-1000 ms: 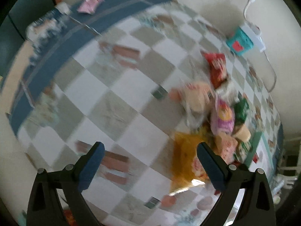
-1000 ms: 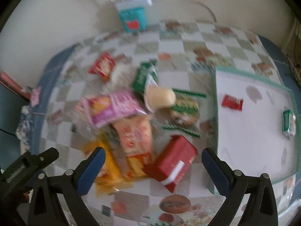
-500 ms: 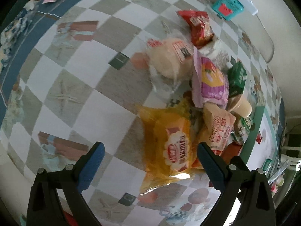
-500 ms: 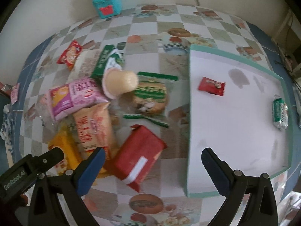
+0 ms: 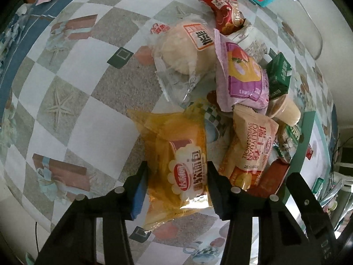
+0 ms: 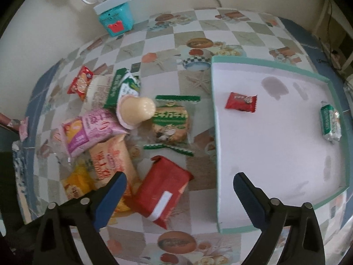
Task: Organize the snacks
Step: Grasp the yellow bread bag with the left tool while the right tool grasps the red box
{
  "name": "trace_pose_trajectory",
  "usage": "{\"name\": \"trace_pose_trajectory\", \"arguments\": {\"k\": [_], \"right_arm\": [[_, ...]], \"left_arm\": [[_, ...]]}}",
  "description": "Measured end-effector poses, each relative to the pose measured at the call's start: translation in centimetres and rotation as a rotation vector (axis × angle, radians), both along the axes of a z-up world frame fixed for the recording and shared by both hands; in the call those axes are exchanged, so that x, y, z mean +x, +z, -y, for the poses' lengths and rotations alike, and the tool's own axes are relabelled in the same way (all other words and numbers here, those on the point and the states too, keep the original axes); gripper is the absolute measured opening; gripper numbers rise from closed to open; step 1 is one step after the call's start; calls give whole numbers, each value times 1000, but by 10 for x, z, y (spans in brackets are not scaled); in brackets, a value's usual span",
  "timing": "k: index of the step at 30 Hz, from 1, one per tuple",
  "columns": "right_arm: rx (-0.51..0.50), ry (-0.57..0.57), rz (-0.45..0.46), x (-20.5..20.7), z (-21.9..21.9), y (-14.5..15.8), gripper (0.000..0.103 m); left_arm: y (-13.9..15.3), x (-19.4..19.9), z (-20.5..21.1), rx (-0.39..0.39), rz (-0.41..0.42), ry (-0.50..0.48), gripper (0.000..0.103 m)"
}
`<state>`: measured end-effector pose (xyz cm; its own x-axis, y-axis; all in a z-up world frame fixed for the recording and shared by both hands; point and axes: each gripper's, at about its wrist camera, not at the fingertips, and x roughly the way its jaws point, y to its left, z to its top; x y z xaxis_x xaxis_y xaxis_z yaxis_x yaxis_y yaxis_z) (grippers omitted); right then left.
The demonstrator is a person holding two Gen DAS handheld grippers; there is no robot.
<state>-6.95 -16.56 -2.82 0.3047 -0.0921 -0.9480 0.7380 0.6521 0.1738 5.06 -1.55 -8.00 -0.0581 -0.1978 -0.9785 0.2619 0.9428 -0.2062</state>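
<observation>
The tray [image 6: 275,154] holds 2 small packets. The yellow bag [image 5: 178,161], at the pile's near edge, sits between the left gripper [image 5: 175,190] jaws, clamped on its soft, crinkly, light middle. Right gripper [image 6: 179,195]: jaws apart, empty.

Both tools share 1 build: the left gripper [image 5: 175,182] and the right gripper [image 6: 179,195] have matte black, angular plastic arms ending in jaws faced with dark blue pads. Each arm carries 2 round silver screw heads near its joint. In the left wrist view, faint embossed lettering marks a black arm at the lower right edge.
</observation>
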Motion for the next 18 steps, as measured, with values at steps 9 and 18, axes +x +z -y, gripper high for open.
{"name": "trace_pose_trajectory", "arguments": {"k": [9,18], "right_arm": [[126,-11,58,-1,-3,-9,83],[129,-14,-8,0,-2,-28,64]], "left_arm": [[1,6,-24,-5,-14,41,52],[1,7,-25,-4,-16,41,52]]}}
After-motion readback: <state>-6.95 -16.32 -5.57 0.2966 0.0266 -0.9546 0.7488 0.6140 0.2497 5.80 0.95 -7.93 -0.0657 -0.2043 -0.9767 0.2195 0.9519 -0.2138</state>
